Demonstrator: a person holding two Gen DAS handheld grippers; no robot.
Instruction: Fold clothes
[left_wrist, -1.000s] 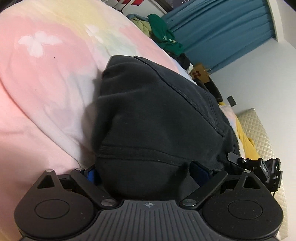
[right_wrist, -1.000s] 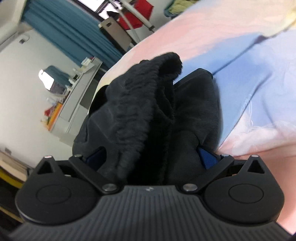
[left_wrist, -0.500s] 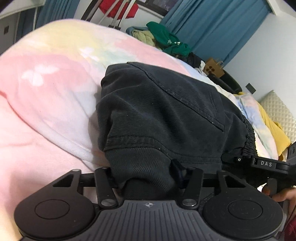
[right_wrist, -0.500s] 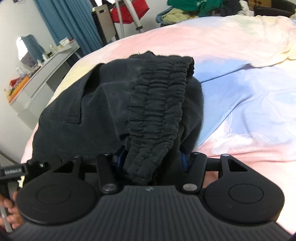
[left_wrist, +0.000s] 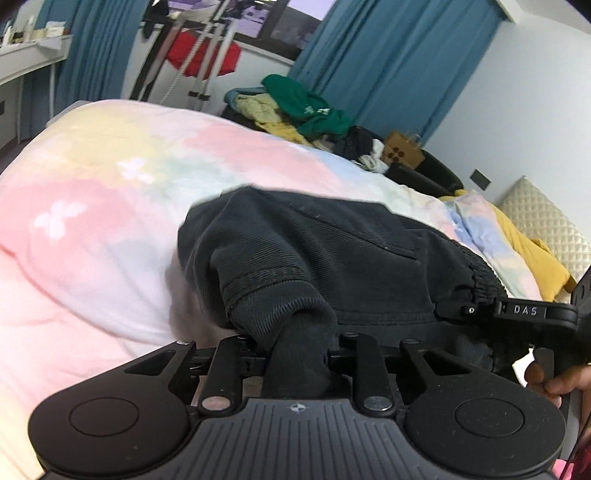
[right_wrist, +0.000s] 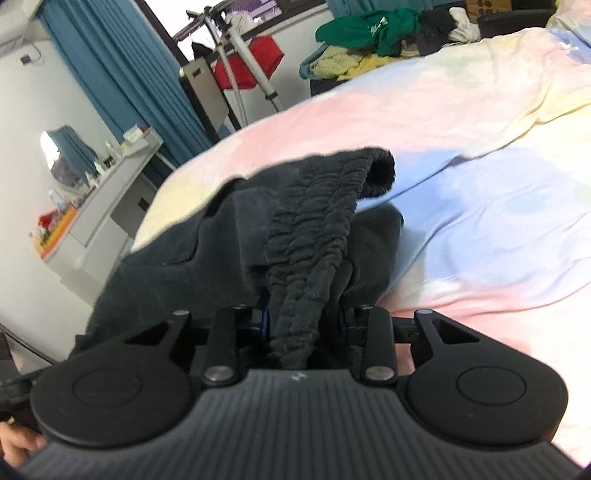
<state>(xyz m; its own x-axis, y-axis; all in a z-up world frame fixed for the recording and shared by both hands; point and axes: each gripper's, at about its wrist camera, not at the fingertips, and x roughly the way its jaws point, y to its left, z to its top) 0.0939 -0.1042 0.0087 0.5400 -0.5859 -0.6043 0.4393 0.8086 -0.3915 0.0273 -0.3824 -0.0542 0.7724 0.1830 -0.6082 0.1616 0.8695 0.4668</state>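
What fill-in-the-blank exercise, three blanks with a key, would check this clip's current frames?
1. The left gripper is clamped on the ribbed ____ of the black cotton trousers.
2. The right gripper is clamped on their gathered elastic ____.
3. The trousers lie on a pastel ____ printed with white butterflies.

Missing words: cuff; waistband; duvet

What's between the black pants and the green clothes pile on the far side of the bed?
In the left wrist view, only bare pastel duvet lies between the black pants and the green clothes pile; nothing else sits there.
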